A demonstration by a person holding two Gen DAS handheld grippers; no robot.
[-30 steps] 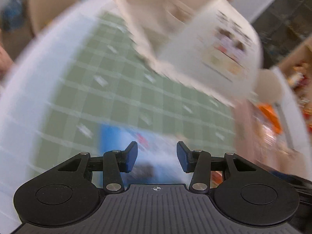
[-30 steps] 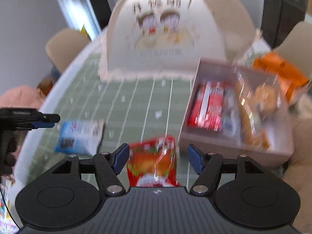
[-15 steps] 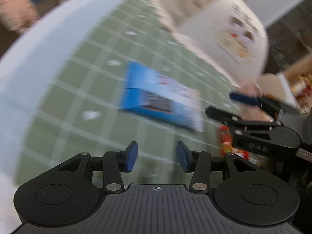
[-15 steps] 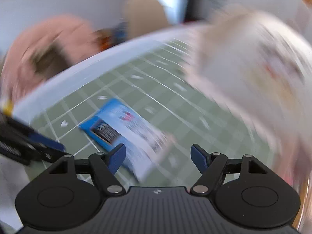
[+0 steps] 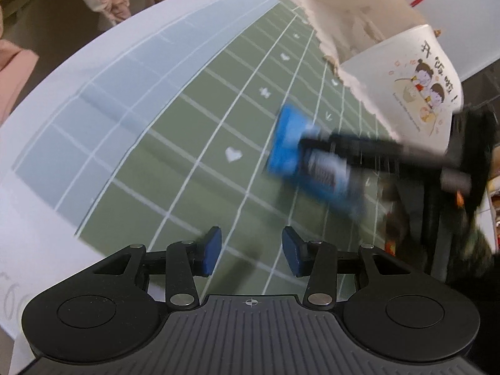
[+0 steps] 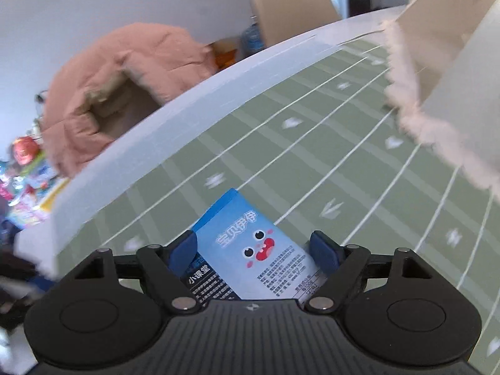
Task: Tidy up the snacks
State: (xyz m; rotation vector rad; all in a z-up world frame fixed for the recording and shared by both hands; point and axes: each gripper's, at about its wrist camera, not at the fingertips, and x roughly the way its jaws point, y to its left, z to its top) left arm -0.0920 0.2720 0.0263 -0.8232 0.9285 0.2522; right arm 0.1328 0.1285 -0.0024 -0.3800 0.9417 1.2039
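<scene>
Here, at the far left of the right wrist view, a pink padded jacket (image 6: 109,90) hangs over a seat beyond the tabletop's white curved edge (image 6: 175,118), with a beige chair (image 6: 290,6) further along that edge. The left gripper (image 5: 251,251) hangs low over the near part of the green checked tablecloth (image 5: 193,143), its blue-padded jaws parted with only cloth showing between them, holding nothing. Toward the middle of the cloth lies the blue snack packet (image 5: 307,162), flat on the green squares and blurred in the left wrist view; the right gripper (image 5: 390,153) reaches in over it from the right as a dark smeared shape. In the right wrist view the right gripper (image 6: 254,251) has its jaws spread wide, one on either side of the same blue snack packet (image 6: 250,250), which shows a cartoon face and printed text; whether the pads touch the packet's sides cannot be told, and the jaws have not closed on it. To the right, near the tabletop's far edge, stands a white dome-shaped food cover (image 5: 406,72) with a frilled hem and a cartoon of two children printed on its side, just beside the packet and apart from it.
</scene>
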